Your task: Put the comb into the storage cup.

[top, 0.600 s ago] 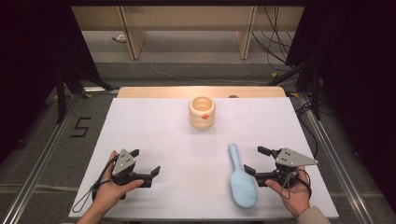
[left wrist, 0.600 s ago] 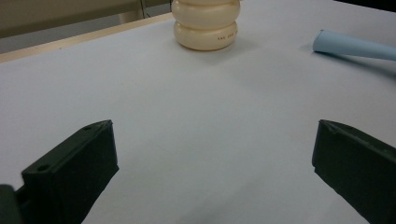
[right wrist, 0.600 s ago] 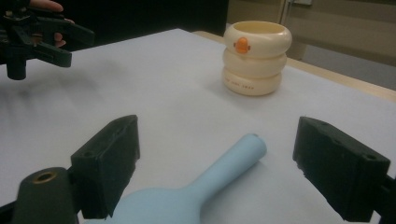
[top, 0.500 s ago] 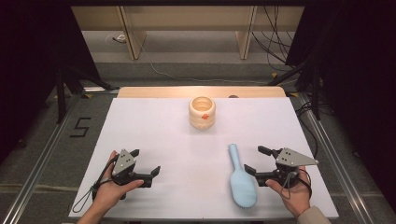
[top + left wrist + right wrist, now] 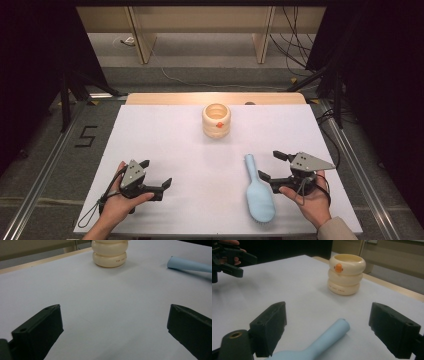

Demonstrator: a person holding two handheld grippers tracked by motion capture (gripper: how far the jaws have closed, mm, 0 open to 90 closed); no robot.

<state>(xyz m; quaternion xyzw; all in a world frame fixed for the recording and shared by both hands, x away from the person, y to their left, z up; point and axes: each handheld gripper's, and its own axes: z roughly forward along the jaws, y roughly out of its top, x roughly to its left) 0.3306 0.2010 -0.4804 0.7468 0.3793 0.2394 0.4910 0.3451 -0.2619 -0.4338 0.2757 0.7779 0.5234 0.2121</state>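
Note:
A light blue hairbrush (image 5: 260, 194) lies flat on the white table (image 5: 175, 145) at the front right, its handle pointing away from me. My right gripper (image 5: 269, 165) stands open just right of that handle. In the right gripper view the brush handle (image 5: 329, 337) lies low between the two wide jaws of that gripper (image 5: 328, 308), and no pad touches it. A cream ringed cup (image 5: 216, 120) with an orange mark stands upright near the far middle. My left gripper (image 5: 156, 173) rests open at the front left, with bare table between its jaws (image 5: 115, 308).
A wooden strip (image 5: 165, 98) borders the table's far edge. Metal rails run along both sides, with a "5" marked on the floor (image 5: 86, 136) at the left. Cables and shelf legs stand behind the table. The cup (image 5: 110, 253) and brush handle (image 5: 190, 265) lie ahead of the left gripper.

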